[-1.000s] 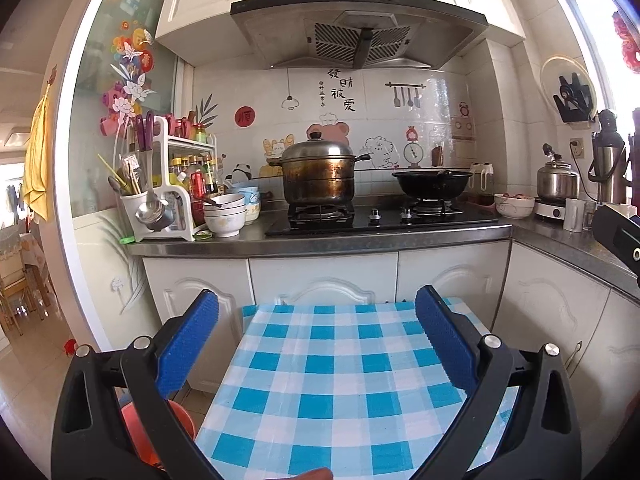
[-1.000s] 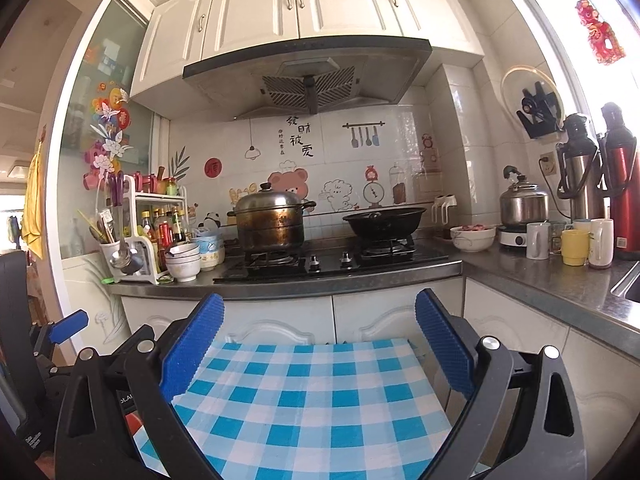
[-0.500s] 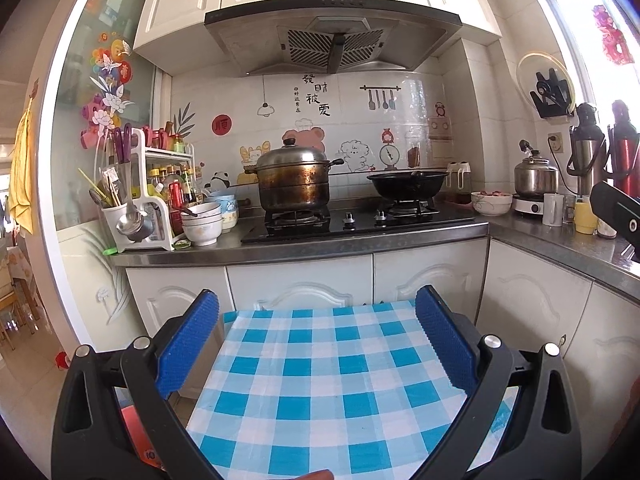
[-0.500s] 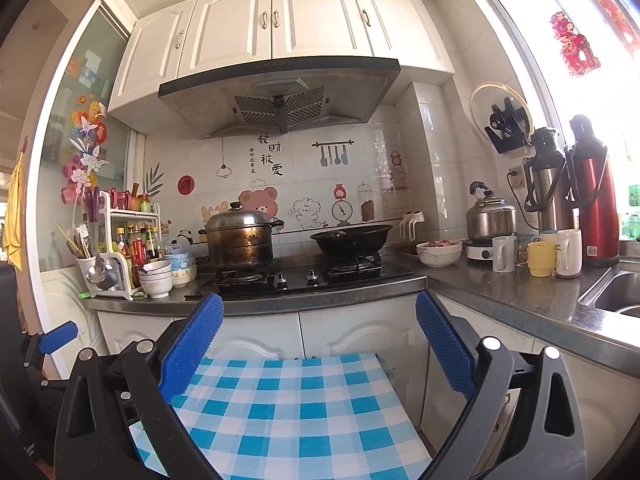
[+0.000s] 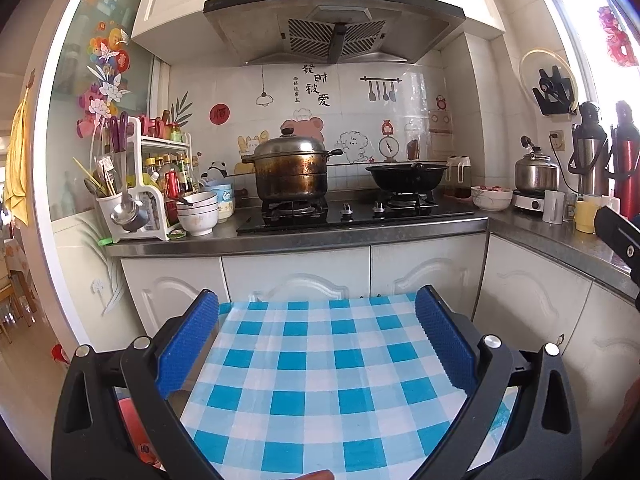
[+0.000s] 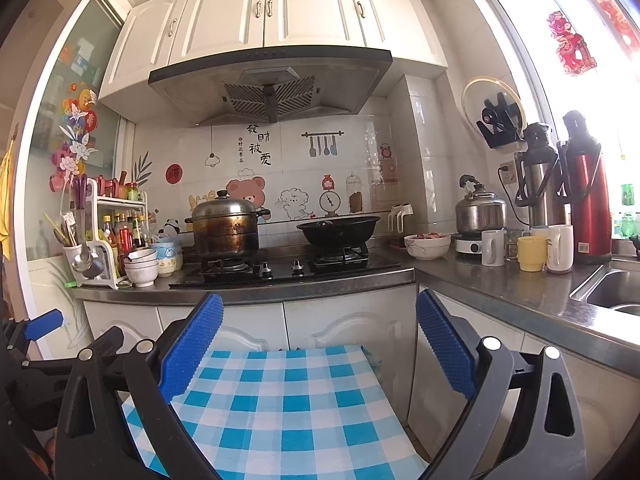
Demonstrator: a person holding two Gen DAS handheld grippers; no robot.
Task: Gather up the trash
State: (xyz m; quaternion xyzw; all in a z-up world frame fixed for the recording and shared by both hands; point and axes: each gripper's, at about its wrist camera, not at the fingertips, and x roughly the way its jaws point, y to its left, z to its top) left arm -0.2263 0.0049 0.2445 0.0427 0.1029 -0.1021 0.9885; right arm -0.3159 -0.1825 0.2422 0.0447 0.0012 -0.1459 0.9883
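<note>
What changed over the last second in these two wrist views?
Both cameras tilted upward: the stove and counter sit lower in frame, and the checked tablecloth fills less of each view. The sink has come into the right view. Nothing was gripped or released: the left gripper and right gripper stayed open, and nothing on the counter moved.

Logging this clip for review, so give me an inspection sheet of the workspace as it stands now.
Surface: checked tablecloth, bare where visible.
Job's things: no trash seen.
Clutter: bowls, lidded pot, wok, kettle, mugs, flasks on the counter.
Grippers: left gripper and right gripper open, empty.
Cables: one from the wall socket, behind the kettle.
Surroundings: white cupboards, hood, sink, window.
</note>
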